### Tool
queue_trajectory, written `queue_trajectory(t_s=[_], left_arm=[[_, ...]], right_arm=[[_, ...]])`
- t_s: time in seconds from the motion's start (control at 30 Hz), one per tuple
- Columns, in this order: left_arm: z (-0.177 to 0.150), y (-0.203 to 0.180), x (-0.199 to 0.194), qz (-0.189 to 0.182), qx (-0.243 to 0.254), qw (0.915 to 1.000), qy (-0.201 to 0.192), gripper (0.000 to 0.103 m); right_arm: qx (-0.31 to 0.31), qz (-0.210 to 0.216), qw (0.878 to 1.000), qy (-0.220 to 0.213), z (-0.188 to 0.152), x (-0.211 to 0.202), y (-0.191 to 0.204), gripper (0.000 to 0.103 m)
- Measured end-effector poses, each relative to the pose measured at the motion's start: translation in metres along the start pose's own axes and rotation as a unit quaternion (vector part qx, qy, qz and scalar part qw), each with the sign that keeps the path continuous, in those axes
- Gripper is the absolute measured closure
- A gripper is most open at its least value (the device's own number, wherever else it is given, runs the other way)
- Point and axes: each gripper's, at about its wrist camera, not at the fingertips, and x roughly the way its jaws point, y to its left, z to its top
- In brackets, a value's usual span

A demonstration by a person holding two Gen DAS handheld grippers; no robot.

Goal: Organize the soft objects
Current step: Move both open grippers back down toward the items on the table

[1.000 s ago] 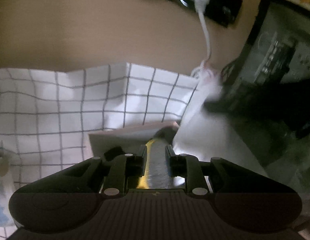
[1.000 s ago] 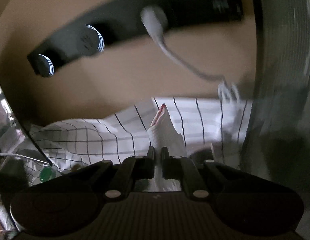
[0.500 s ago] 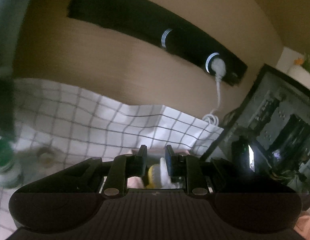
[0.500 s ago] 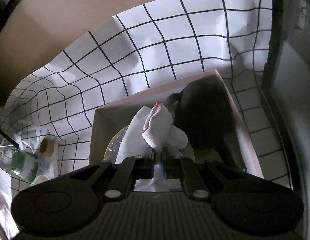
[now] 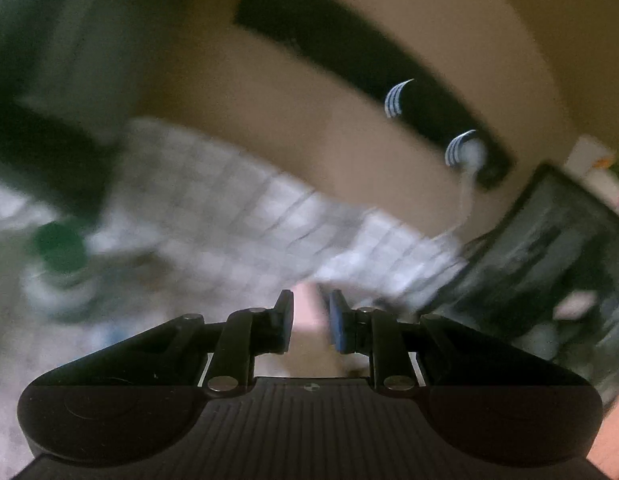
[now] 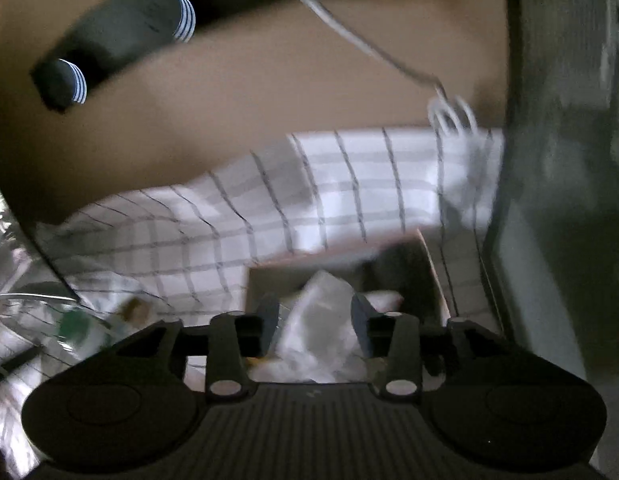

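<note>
In the right wrist view my right gripper [image 6: 312, 314] is open above a pale pink box [image 6: 431, 264] on the checked cloth. A white soft cloth item [image 6: 323, 328] lies in the box below the spread fingers, with a dark soft item [image 6: 397, 268] at the box's back right. In the blurred left wrist view my left gripper [image 5: 310, 312] is open a little and holds nothing; a pale pink edge of the box [image 5: 307, 300] shows between the fingers.
A white checked tablecloth [image 6: 341, 192] covers the table. A black power strip [image 5: 373, 76] with a white plug and cable is on the tan wall. A green-capped bottle [image 5: 59, 244] stands left. A glass-sided dark case [image 5: 549, 264] stands right.
My right gripper has opened and let go of the white cloth item, which now lies in the box, and has risen. My left gripper no longer holds the yellow-and-dark item and is swinging.
</note>
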Motion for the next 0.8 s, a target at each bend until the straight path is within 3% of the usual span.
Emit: queue_trajectory(t_s=[0.13,0.2,0.27,0.37,0.53,0.8], left_arm=[[-0.024,0.052,-0.017,0.123,-0.007,0.9922,0.018,0.081],[-0.030,0.075,-0.025,0.180,-0.030,0.9828,0.028,0.081],[-0.037,0.096,-0.035,0.209,-0.056,0.9757,0.032,0.081],[-0.046,0.114,-0.050,0.217,-0.075,0.9726,0.037,0.081],[-0.062,0.122,-0.063,0.234,-0.068,0.9683,0.056,0.081],[-0.070,0.128,-0.065,0.244,-0.068,0.9647,0.072,0.081]], right_arm=[[-0.024,0.028,0.999,-0.019,0.019,-0.018,0.049,0.049],[-0.031,0.053,0.998,-0.009,0.025,-0.016,0.077,0.045],[-0.040,0.074,0.996,0.019,0.030,-0.002,0.110,0.045],[-0.064,0.090,0.991,0.082,0.029,0.036,0.160,0.044],[-0.106,0.073,0.977,0.169,0.001,0.116,0.223,0.044],[-0.074,-0.005,0.983,0.168,-0.015,0.207,0.249,0.045]])
